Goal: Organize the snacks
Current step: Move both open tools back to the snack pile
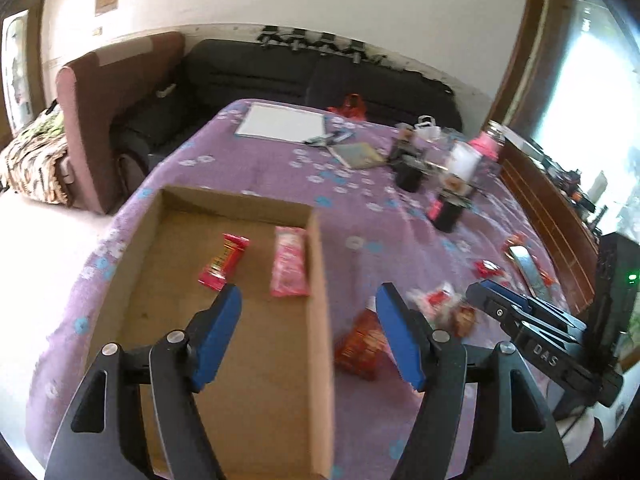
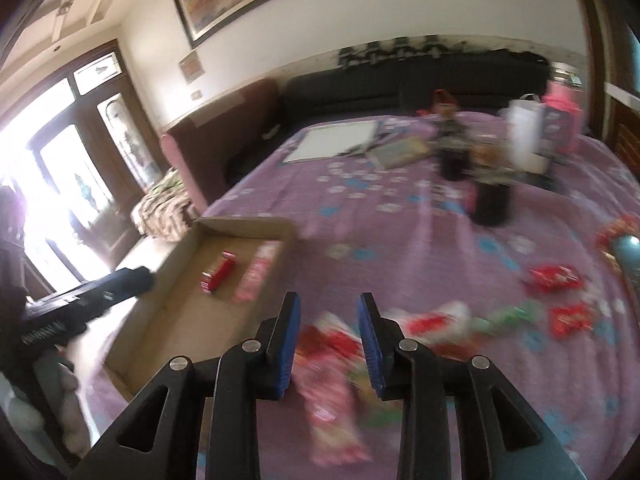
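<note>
An open cardboard box sits on the purple flowered cloth. A red packet and a pink packet lie inside it. My left gripper is open over the box's right wall, its jaws bare. My right gripper is open a little above loose snacks, and a blurred pink packet lies on the cloth under the gap, with no pad pressing on it. More red and white packets are scattered to the right.
Two dark jars, a pink bottle, a white sheet and a book crowd the far side. A silvery flat object lies near the right edge. A dark sofa stands behind.
</note>
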The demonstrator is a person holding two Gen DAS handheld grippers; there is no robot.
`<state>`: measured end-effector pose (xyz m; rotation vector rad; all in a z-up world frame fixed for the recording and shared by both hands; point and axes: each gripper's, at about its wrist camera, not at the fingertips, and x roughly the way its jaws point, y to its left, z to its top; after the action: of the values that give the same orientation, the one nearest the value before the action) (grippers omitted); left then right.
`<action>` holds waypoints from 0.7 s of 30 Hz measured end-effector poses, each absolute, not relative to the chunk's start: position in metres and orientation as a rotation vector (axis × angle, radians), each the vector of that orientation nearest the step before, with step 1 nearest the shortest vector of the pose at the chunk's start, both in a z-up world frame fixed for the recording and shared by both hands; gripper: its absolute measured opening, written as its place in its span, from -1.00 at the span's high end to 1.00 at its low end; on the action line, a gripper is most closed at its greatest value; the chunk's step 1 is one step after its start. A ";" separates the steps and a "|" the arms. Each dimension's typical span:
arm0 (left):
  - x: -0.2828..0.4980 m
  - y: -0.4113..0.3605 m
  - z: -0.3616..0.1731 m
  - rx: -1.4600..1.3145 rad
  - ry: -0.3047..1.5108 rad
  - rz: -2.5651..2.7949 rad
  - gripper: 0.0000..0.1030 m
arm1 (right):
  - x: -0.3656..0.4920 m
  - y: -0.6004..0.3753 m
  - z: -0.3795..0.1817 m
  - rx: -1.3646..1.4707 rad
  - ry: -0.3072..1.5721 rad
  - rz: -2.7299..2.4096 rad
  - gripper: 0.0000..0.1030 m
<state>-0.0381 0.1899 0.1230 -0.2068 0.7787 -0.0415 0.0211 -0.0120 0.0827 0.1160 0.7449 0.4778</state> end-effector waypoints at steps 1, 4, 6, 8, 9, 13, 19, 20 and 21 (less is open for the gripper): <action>-0.040 0.185 0.122 -0.212 0.782 -0.054 -0.35 | 0.020 -0.022 0.080 0.117 0.745 0.459 0.40; -0.045 0.171 0.115 -0.227 0.793 -0.073 -0.35 | 0.014 -0.061 0.071 0.147 0.754 0.401 0.39; -0.045 0.159 0.107 -0.219 0.813 -0.086 -0.35 | 0.013 -0.086 0.062 0.183 0.769 0.365 0.35; -0.041 0.147 0.095 -0.216 0.849 -0.106 -0.35 | 0.012 -0.105 0.053 0.208 0.784 0.337 0.34; -0.039 0.141 0.090 -0.221 0.871 -0.117 -0.34 | 0.012 -0.112 0.049 0.219 0.789 0.331 0.34; -0.038 0.122 0.075 -0.232 0.914 -0.148 -0.34 | 0.015 -0.126 0.034 0.249 0.818 0.337 0.34; -0.041 0.106 0.066 -0.229 0.941 -0.177 -0.34 | 0.027 -0.110 0.020 0.252 0.840 0.393 0.20; -0.040 0.104 0.064 -0.228 0.947 -0.178 -0.34 | 0.028 -0.106 0.019 0.255 0.841 0.399 0.17; -0.039 0.104 0.063 -0.229 0.951 -0.177 -0.34 | 0.031 -0.103 0.018 0.258 0.842 0.406 0.13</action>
<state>-0.0394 0.1041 0.0634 -0.2288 0.9509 -0.1766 0.0312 -0.1027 0.0177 0.2585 0.8421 0.4057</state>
